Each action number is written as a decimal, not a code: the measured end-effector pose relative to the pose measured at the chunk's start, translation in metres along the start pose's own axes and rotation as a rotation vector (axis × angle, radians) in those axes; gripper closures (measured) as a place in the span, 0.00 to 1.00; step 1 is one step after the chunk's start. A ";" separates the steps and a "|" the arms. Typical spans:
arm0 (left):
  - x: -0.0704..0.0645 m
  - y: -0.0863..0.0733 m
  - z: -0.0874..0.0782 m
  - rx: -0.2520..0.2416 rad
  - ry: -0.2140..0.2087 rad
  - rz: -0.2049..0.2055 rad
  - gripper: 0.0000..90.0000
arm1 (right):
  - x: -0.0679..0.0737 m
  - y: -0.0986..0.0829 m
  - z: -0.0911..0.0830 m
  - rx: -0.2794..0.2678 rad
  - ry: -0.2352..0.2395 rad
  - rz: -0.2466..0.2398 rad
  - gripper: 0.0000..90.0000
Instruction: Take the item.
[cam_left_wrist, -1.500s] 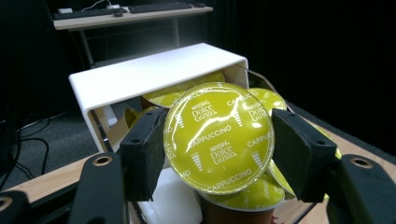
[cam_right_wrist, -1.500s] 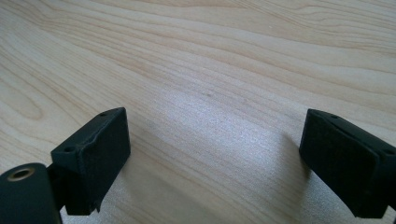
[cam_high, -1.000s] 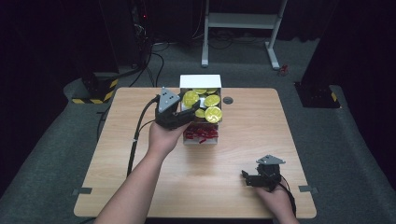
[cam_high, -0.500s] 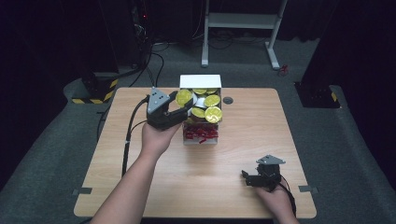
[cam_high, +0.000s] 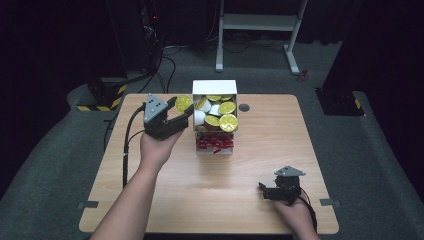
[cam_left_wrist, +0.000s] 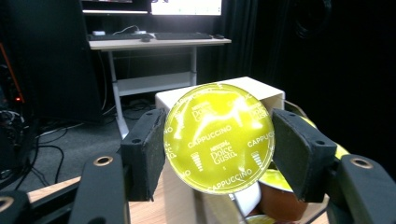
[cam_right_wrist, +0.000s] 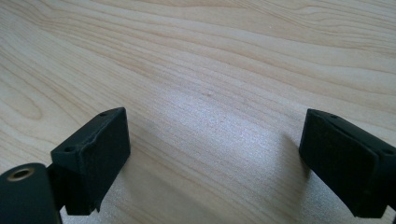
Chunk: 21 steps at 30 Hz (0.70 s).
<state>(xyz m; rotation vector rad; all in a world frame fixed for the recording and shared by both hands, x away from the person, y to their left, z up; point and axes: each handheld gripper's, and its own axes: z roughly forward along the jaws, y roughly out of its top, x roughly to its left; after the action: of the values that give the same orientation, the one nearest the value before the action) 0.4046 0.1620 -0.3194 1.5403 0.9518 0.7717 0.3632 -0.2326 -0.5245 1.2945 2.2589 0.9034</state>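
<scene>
A white box (cam_high: 215, 88) full of yellow-lidded coffee capsules (cam_high: 227, 121) stands at the table's far middle, with red packaging (cam_high: 214, 143) at its front. My left gripper (cam_high: 183, 110) is lifted just left of the box and shut on one yellow capsule (cam_high: 183, 103). In the left gripper view that capsule (cam_left_wrist: 218, 138), its lid printed Dolce Gusto Cappuccino, is pinched edge to edge between the two pads (cam_left_wrist: 146, 149), with the box (cam_left_wrist: 219, 92) behind it. My right gripper (cam_high: 262, 190) rests low at the table's front right, open over bare wood (cam_right_wrist: 210, 84).
A small dark round hole (cam_high: 243, 107) is set in the tabletop right of the box. Beyond the far edge of the wooden table (cam_high: 300, 130) stand a white desk frame (cam_high: 260, 25) and loose cables (cam_high: 165, 55) on the floor.
My left gripper has drawn away from the box to the left and risen a little, with the yellow capsule in it. The right gripper has stayed where it was.
</scene>
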 end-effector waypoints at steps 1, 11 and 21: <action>0.003 -0.001 -0.002 0.003 0.013 0.005 0.43 | 0.000 0.000 0.000 -0.001 -0.001 -0.003 0.10; 0.019 -0.004 -0.013 -0.001 0.048 -0.002 0.43 | 0.000 0.000 0.000 -0.001 -0.001 -0.003 0.10; 0.034 -0.010 -0.022 0.006 0.085 -0.008 0.43 | 0.000 0.000 0.000 -0.001 -0.001 -0.002 0.10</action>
<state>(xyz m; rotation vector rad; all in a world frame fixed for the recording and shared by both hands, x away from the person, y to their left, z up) 0.3999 0.2031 -0.3266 1.5182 1.0227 0.8343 0.3633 -0.2328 -0.5245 1.2913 2.2589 0.9030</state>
